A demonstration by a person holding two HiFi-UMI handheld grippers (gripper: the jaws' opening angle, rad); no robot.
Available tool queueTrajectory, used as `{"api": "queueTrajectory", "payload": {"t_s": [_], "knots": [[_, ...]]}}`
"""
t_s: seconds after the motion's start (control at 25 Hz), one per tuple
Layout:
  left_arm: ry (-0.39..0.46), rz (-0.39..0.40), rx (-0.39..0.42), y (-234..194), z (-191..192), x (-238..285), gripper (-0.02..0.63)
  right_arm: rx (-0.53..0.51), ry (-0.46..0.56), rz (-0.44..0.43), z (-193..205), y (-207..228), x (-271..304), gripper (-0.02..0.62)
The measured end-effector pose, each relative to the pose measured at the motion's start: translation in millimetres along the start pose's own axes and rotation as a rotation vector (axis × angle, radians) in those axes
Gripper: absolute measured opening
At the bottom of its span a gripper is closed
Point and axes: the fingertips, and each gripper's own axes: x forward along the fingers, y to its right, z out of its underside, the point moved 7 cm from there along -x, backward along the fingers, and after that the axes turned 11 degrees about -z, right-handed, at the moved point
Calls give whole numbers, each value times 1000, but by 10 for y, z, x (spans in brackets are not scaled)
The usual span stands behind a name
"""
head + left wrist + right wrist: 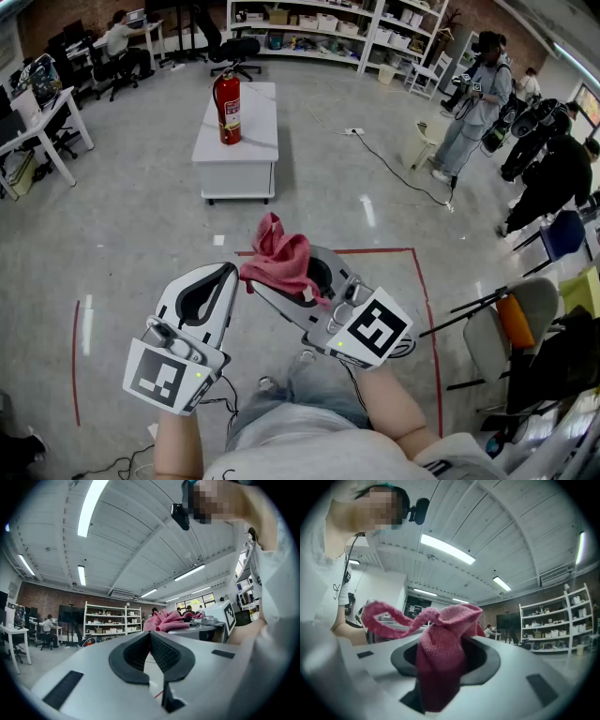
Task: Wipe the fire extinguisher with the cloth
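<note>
A red fire extinguisher (226, 107) stands upright on a low white table (253, 150) far ahead of me. My right gripper (291, 286) is shut on a pink cloth (278, 255), which bunches up out of its jaws (440, 658). My left gripper (230, 274) is shut with nothing in it; its dark pads (161, 651) meet. Both grippers are held close to my body, pointing toward each other, well short of the table. In the left gripper view the pink cloth (166, 620) shows beyond the jaws.
Red tape lines (412, 281) mark the grey floor around me. People stand at the right (473, 103). Chairs (511, 323) are at my right, desks (37, 122) at the left, white shelves (319, 23) along the back wall. A cable (394, 173) runs across the floor.
</note>
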Motion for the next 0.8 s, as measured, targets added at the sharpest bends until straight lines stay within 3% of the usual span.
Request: {"api": "queueTrajectory", "payload": {"t_s": [0.8], "knots": [[0, -20, -30, -105, 16, -89, 9, 0, -22, -41, 21, -91, 49, 178]]}}
